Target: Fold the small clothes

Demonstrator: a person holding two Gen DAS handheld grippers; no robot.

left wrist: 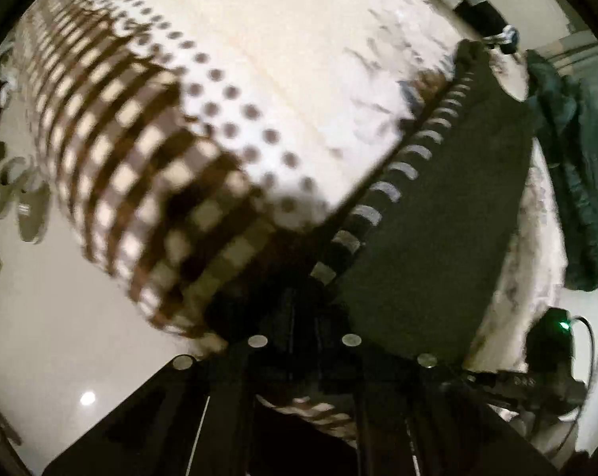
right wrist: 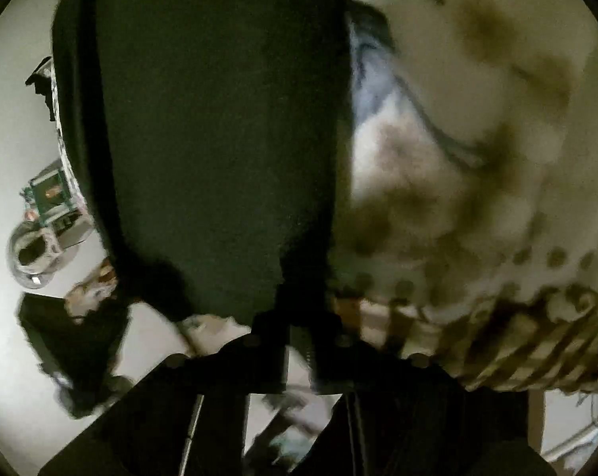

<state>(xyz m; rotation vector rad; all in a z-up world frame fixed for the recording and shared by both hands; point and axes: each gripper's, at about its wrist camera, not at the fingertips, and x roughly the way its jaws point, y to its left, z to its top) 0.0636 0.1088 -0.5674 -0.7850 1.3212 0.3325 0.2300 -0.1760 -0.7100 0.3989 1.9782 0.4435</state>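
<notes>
Left gripper [left wrist: 304,301]: points steeply downward, jaws closed together, fingertips dark and hard to separate in the left wrist view. Right gripper [right wrist: 299,317]: angled downward, jaws closed, fingers meeting at the tips. The right wrist view is blurred.

Each tool is matte black. The left tool [left wrist: 304,317] carries four round silver screw heads across its flat angular frame. The right tool [right wrist: 299,325] shows the same dark frame, its screws dull in shadow.
</notes>
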